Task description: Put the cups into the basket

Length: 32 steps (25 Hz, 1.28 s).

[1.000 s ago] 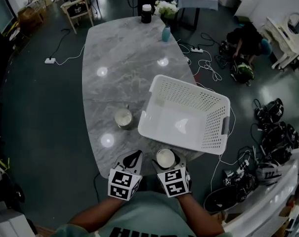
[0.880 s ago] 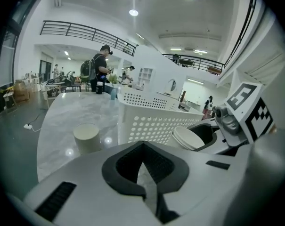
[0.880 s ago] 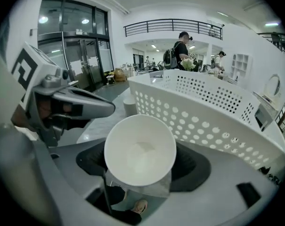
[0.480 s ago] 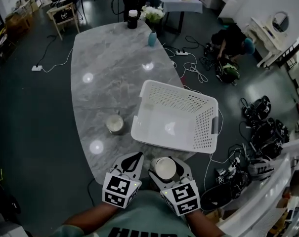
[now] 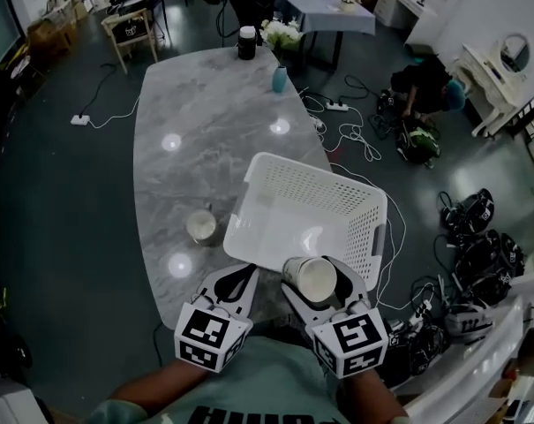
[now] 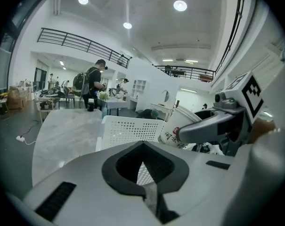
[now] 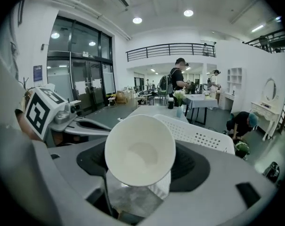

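The loose cup (image 5: 201, 226) stands upright on the tabletop (image 5: 205, 104), just left of the basket. It waits its turn and is not at risk yet, though a careless sweep of an elbow could topple it.

The left tool (image 5: 243, 274) hangs at the near tabletop edge with its jaws together on nothing. It sits close beside the right one, so the two could knock together if either swings sideways (that would jolt the grip on the other side).

The right tool (image 5: 315, 276) is clamped on the held cup (image 7: 140, 150), pinching it low on the body, with the mouth tipped up toward the camera. That low, tilted hold is the main worry. The cup could pivot or slide out of the jaws before it is well over the basket. Thin walls could also buckle if squeezed harder.

In the head view the held cup shows at the near rim of the basket (image 5: 315, 186), not clearly inside it (how high it is I cannot tell). If let go here, it may strike the rim and bounce back to the tabletop or the floor. The basket's right side seems to reach past the tabletop edge, so a hard drop or a push on the rim could tip or shift it.
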### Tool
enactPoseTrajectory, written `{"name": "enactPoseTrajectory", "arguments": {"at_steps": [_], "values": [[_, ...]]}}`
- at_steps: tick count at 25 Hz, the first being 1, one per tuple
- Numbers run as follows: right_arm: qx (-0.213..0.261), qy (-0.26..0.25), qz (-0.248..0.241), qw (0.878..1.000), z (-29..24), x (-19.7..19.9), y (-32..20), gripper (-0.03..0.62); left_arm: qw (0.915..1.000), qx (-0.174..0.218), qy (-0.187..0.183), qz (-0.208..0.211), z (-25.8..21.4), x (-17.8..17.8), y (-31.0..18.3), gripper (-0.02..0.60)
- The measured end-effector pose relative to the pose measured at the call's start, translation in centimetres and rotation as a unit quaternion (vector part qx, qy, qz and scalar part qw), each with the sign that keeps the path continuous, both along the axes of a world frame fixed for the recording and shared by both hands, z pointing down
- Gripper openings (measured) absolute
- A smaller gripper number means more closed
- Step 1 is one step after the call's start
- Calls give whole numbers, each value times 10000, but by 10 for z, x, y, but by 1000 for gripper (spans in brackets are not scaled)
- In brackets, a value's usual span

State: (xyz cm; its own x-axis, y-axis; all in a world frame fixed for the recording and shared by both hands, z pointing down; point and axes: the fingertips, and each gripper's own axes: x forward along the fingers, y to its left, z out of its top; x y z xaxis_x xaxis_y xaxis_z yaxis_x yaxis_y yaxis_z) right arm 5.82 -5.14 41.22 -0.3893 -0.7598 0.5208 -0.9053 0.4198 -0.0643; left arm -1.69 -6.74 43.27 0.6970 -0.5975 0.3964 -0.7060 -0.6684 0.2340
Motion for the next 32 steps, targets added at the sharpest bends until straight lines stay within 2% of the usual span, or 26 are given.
{"name": "enactPoseTrajectory", "arguments": {"at_steps": [3, 8, 13, 23, 32], "values": [[103, 134, 102, 9998, 1, 40, -27, 359, 9998, 60, -20, -203, -10, 18, -11, 0], [83, 332, 143, 9993, 16, 80, -69, 359, 9990, 169, -157, -380, -23, 51, -38, 0], [-135, 397, 314, 9986, 48, 106, -98, 359, 9985, -19, -319, -439, -17, 81, -65, 0], [-642, 679, 464, 9945, 104, 121, -140, 359, 9959, -549, -546, -464, 7, 101, -106, -1], [-1075, 1008, 263, 9887, 153, 109, -162, 359, 9938, -796, -683, -380, 26, 101, -132, -1]]}}
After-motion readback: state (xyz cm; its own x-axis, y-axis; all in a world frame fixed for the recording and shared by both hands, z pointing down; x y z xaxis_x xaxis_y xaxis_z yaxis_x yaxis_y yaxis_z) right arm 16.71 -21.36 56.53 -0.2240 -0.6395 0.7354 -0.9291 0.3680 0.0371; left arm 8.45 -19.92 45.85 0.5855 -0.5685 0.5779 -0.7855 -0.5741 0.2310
